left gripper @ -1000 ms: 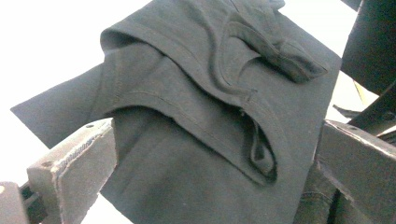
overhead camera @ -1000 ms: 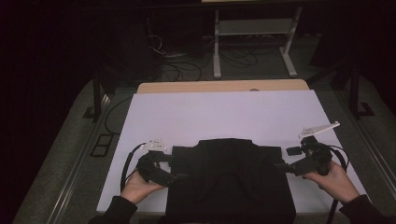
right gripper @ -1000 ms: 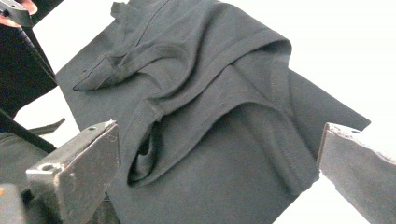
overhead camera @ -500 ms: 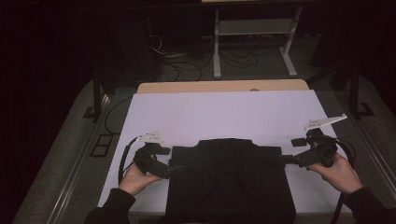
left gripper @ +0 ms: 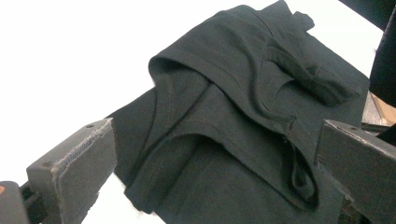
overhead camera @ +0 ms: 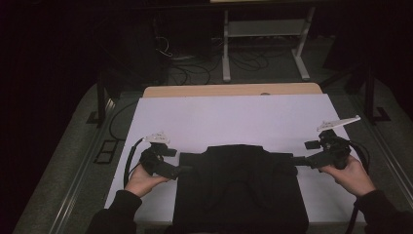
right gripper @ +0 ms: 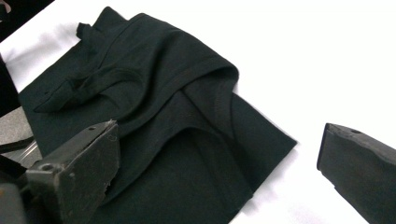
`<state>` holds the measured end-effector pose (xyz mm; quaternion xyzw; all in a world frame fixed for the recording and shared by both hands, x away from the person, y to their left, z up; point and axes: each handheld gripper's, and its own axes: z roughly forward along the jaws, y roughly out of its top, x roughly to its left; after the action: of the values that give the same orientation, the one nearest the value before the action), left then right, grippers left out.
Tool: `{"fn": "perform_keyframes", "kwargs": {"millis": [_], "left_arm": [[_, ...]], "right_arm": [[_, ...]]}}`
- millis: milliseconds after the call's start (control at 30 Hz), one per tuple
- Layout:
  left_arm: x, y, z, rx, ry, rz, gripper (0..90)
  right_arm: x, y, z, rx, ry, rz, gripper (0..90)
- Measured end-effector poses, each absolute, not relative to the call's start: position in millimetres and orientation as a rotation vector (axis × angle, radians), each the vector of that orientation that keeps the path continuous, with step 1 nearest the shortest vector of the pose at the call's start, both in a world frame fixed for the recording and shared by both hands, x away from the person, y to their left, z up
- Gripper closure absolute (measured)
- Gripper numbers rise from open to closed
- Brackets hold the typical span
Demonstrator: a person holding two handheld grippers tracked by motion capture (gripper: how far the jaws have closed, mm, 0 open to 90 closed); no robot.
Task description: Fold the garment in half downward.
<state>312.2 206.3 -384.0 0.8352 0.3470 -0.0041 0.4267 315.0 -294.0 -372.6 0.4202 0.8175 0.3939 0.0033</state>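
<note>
We are holding the left gripper at the left side of the black garment, over the near-left part of the white worktop. Its jaws are standing wide apart in the left gripper view, gripping nothing, with the garment's folded seams lying between and beyond them. The tips are sitting right at the cloth's left edge in the high view; we cannot tell if they are touching it.

The garment is lying folded and flat at the middle of the worktop's near edge, its lower part hanging over that edge.

We are holding the right gripper at the garment's right upper corner, near the worktop's right edge. Its jaws are also spread open in the right gripper view, empty, with the cloth's corner lying between them on the white surface.
</note>
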Motion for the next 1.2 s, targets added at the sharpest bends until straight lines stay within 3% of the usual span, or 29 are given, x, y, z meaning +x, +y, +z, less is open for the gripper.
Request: {"fn": "perform_keyframes", "kwargs": {"millis": [1200], "left_arm": [[352.5,217.6,-413.9,2.074,0.989,0.023,0.0]], "right_arm": [[348.6,-298.0,-402.6,1.368,2.566,1.123,0.0]]}}
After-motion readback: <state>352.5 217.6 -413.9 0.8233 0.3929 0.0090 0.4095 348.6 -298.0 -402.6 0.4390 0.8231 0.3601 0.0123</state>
